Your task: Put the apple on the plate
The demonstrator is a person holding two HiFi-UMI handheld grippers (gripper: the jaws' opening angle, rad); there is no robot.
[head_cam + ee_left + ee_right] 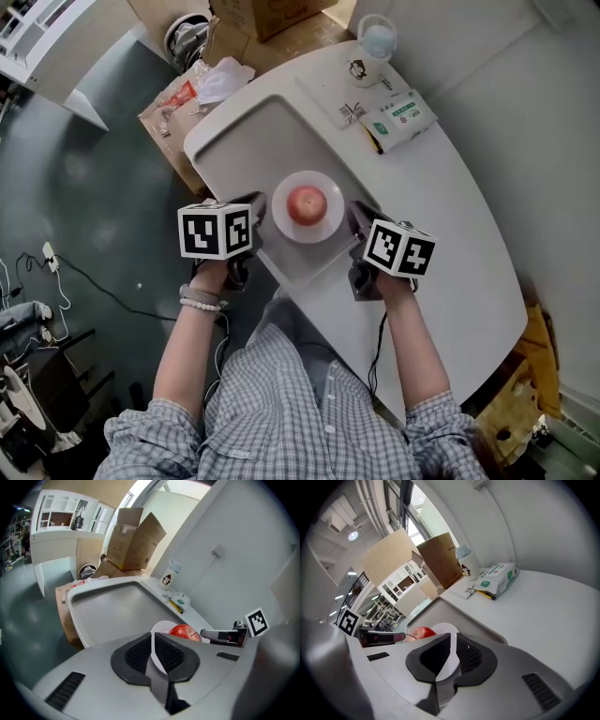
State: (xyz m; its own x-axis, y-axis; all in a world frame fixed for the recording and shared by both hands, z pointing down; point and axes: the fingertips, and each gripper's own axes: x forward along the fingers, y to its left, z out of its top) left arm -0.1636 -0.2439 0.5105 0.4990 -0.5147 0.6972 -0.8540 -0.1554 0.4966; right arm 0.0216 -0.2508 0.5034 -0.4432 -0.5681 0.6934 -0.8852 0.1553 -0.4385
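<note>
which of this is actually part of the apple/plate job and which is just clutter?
Job:
apple, sitting on the plate
left gripper and right gripper, each closed on the plate's rim
tray under the plate

Lying about:
mug
tissue pack
cardboard box

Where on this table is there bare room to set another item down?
The tray is bare behind the plate; so is the table right of the right gripper. Crowded: the far corner, with cup and packet.
</note>
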